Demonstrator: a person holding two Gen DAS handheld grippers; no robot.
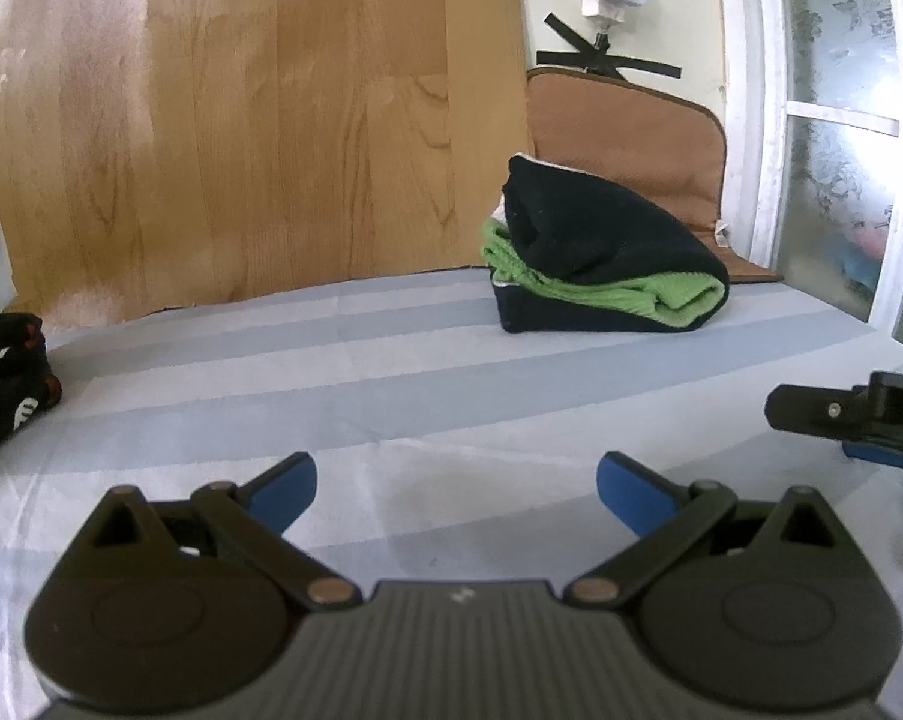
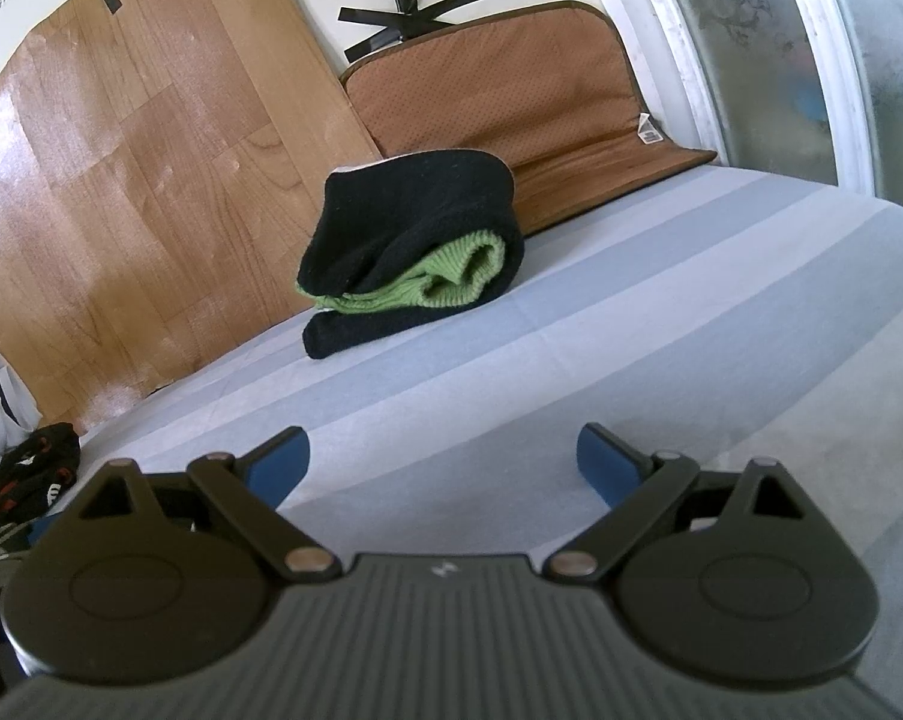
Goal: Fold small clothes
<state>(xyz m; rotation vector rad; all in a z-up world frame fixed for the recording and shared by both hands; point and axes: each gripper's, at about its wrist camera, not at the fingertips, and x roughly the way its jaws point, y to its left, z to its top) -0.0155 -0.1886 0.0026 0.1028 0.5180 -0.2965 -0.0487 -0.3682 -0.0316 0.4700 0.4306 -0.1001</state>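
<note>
On the striped sheet (image 2: 661, 276) sits the folded black and green cloth (image 2: 409, 252) | left gripper (image 1: 456, 495) near it, wide open, empty | right gripper (image 2: 443, 462) near it, wide open, empty

A folded black and green garment (image 1: 601, 252) lies as a thick bundle on the striped bed sheet (image 1: 391, 372), green knit layer sandwiched between black layers. A crumpled black garment with red and white markings (image 1: 7, 384) sits well apart at the left.

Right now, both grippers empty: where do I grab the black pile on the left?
Take the black pile by its raised top bunch, left gripper coming from its right. It lies loose and crumpled at the sheet's left edge, so any high fold should pinch.
</note>
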